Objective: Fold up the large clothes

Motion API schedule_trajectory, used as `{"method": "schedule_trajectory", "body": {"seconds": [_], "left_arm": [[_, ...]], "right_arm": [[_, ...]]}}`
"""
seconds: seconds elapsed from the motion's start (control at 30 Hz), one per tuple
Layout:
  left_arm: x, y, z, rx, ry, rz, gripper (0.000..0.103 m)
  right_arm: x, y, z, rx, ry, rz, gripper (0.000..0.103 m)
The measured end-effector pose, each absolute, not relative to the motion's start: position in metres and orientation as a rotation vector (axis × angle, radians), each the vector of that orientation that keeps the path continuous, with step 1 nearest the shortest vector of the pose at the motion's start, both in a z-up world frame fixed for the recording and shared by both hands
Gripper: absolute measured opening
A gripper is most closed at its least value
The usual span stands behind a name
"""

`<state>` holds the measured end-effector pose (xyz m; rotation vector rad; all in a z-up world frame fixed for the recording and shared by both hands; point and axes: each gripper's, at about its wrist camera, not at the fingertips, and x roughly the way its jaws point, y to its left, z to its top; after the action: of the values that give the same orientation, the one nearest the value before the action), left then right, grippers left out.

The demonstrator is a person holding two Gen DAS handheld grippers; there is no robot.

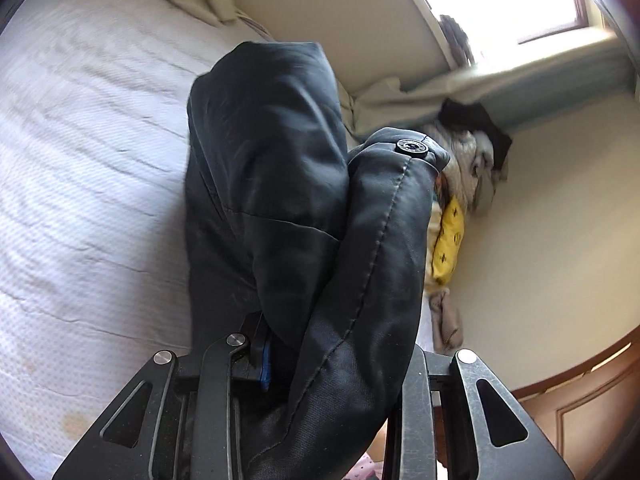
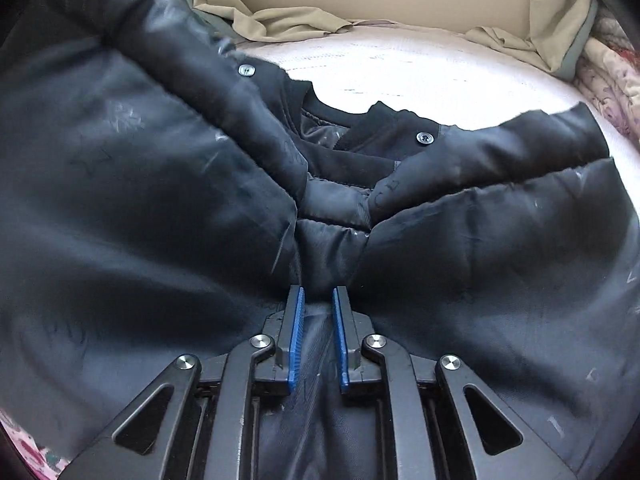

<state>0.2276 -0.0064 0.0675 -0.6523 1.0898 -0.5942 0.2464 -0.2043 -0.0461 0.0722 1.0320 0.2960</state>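
Note:
A dark padded jacket (image 1: 280, 160) hangs up out of my left gripper (image 1: 320, 352), which is shut on a thick bunch of its fabric. Only the left blue pad (image 1: 262, 360) shows; the cloth covers the other finger. A snap button (image 1: 411, 146) sits on the raised flap. In the right wrist view the same jacket (image 2: 120, 200) lies spread on the bed with its lining and collar showing. My right gripper (image 2: 319, 300) points down at it. Its blue pads pinch a narrow ridge of the fabric near the middle. Two snap buttons (image 2: 246, 69) (image 2: 425, 137) lie beyond.
The white textured mattress cover (image 1: 80, 160) (image 2: 420, 76) stretches under the jacket. Beige cloth (image 2: 280, 20) is crumpled along the far wall. A yellow cushion (image 1: 450, 240) and piled bedding sit at the bed's head under a bright window (image 1: 500, 8). Floral bedding (image 2: 612, 72) lies at the right edge.

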Motion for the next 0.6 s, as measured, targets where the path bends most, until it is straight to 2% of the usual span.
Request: {"method": "schedule_trajectory", "body": {"seconds": [0.23, 0.47, 0.6], "left_arm": [[0.234, -0.076, 0.074, -0.540, 1.139, -0.604, 0.035], [0.230, -0.118, 0.075, -0.451, 1.122, -0.545, 0.035], [0.226, -0.137, 0.073, -0.410, 1.125, -0.527, 0.035]], "right_arm": [[0.250, -0.208, -0.053, 0.107, 1.041, 0.293, 0.004], [0.263, -0.243, -0.055, 0.370, 1.141, 0.344, 0.001], [0.256, -0.278, -0.037, 0.534, 1.220, 0.347, 0.002]]}}
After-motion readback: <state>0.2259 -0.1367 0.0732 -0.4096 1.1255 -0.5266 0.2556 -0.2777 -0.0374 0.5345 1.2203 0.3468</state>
